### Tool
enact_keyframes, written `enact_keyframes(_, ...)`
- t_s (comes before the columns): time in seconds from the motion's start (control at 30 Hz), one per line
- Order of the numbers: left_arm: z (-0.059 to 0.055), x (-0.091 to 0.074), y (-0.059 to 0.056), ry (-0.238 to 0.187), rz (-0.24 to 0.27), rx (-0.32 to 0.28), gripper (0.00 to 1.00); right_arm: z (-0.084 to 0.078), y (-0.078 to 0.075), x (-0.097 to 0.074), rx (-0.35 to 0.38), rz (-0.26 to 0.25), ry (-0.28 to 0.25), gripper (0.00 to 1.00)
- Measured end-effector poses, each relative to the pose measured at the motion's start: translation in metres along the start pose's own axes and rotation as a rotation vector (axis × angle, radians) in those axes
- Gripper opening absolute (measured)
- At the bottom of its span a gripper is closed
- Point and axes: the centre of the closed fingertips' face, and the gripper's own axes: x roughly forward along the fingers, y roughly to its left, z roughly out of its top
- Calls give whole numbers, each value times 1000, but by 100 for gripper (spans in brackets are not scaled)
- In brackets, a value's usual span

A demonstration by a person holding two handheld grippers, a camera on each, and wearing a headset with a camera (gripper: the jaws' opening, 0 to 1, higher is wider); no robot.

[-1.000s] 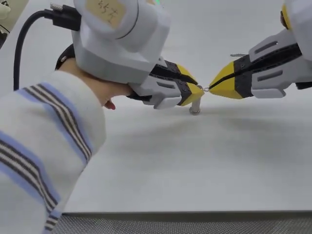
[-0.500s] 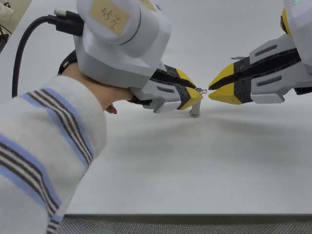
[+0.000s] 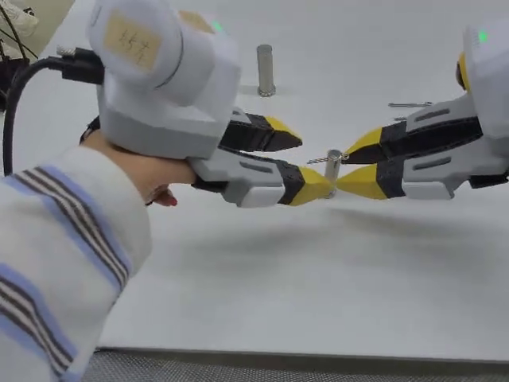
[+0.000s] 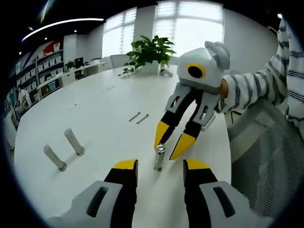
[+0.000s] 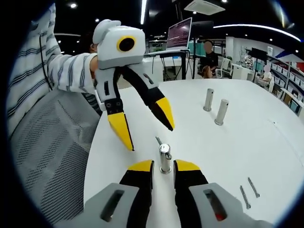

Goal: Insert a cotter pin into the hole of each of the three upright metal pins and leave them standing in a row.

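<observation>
In the head view the left tool reaches in from the left of the frame, its jaws wide apart and holding nothing. The right tool comes in from the right, jaws narrowly parted and empty, tips just beside an upright metal pin at centre frame. A cotter pin passes through that pin near its top and sticks out leftward. Loose cotter pins lie on the white worktop at upper right. In the right gripper view a second metal pin and a third metal pin stand side by side at upper right.
</observation>
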Motion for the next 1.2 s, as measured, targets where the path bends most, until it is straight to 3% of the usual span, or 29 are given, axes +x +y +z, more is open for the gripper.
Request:
enact_keyframes(0.17,-2,-6,-3,-46,-1,-35,56,-1,-5,5,49,-10,-28,11)
enact_keyframes(0.27,-4,-8,-7,-60,-2,-22,69,-2,-3,7,62,-5,-32,11)
enact_keyframes(0.43,-11,-9,-13,-42,-8,-35,85,-4,1,13,71,5,-37,11)
enact_keyframes(0.57,-17,-8,-10,-25,22,-54,98,-2,3,16,52,3,-50,7)
enact_keyframes(0.83,-11,-7,-14,-32,18,-55,99,0,-1,18,-14,-13,-47,5)
enact_keyframes(1.0,-17,-7,-14,2,16,-36,99,1,-2,18,-21,-21,-32,4)
enact_keyframes(1.2,-18,-12,-7,-5,35,-41,99,7,-11,21,-34,-46,-28,4)
